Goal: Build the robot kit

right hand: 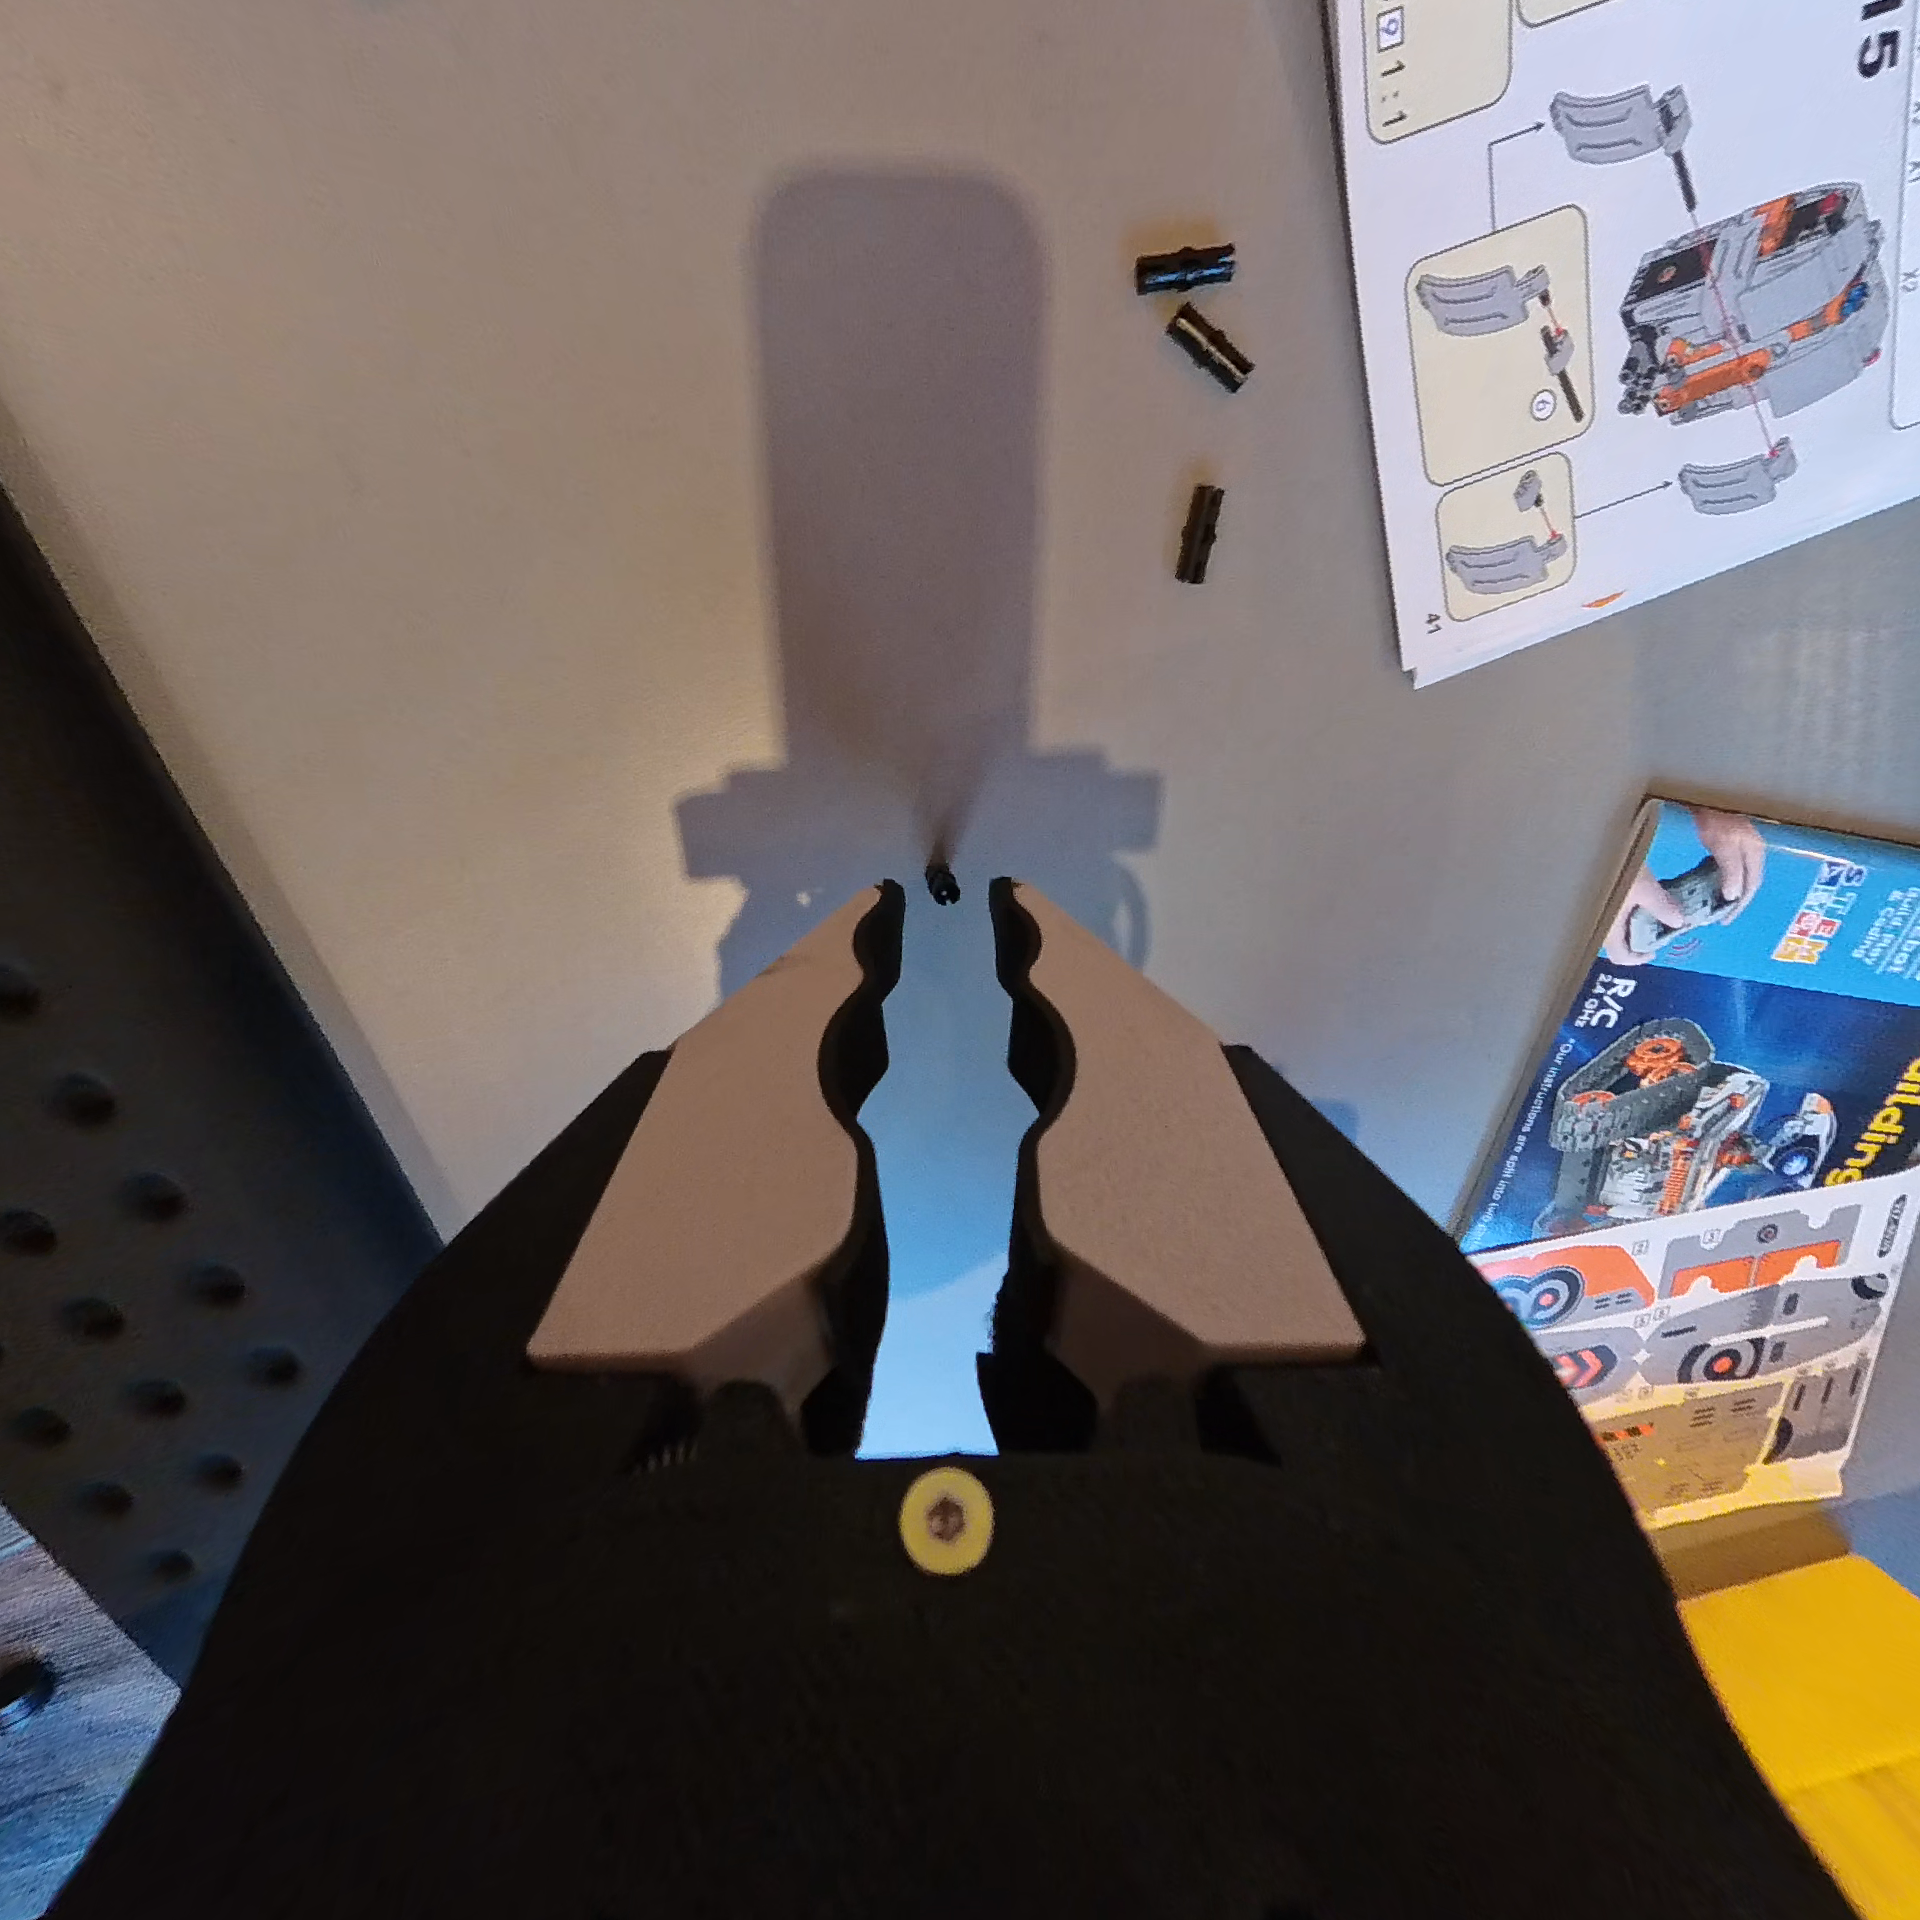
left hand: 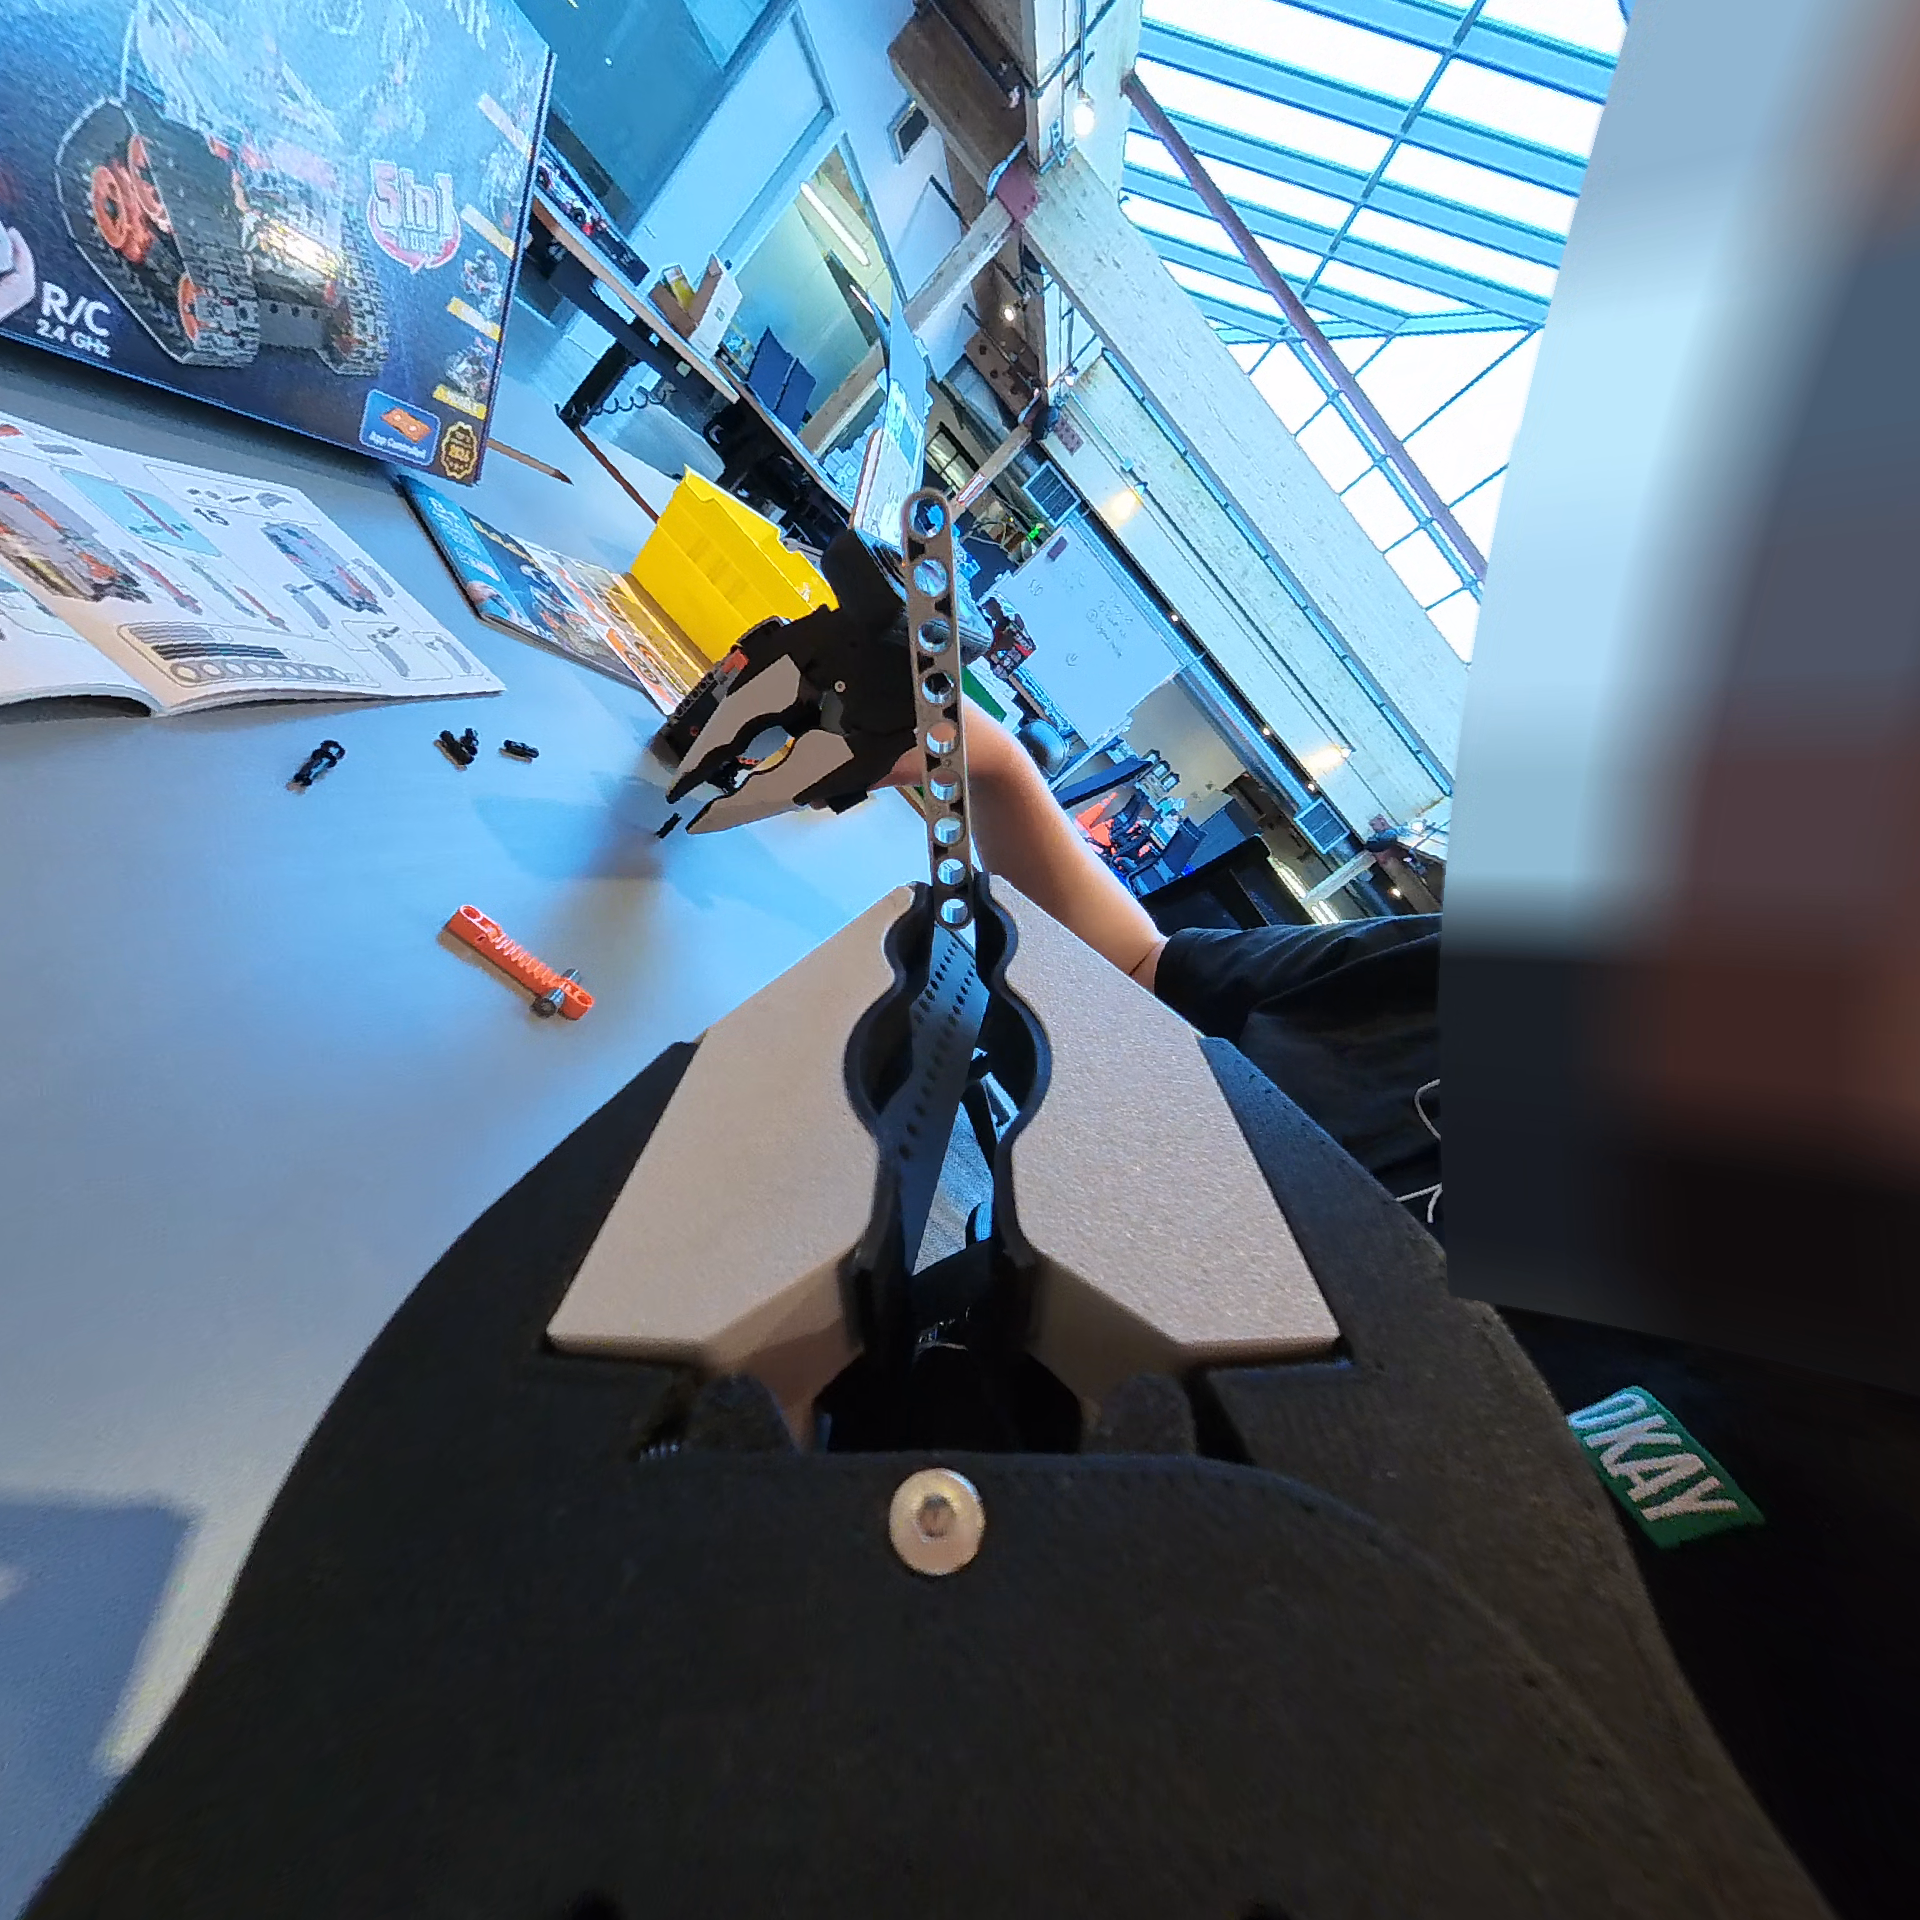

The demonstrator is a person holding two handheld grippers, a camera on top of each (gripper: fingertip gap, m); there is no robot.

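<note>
Beside the open white instruction booklet (right hand: 1621,312): two grippers at a pale grey table (left hand: 208,1039).

Left gripper (left hand: 948,896) has its jaws clamped on a long grey perforated plastic beam (left hand: 940,717), raised clear of the table. Right gripper (right hand: 943,885) hangs with jaws apart around a tiny black plastic pin (right hand: 941,885) standing at its tips; judging by that, squaring the tips on it would serve a clean pinch. Three more black pins (right hand: 1195,312) lie nearer the booklet. Beyond it, a yellow plastic bin's (left hand: 717,556) contents are hidden.
</note>
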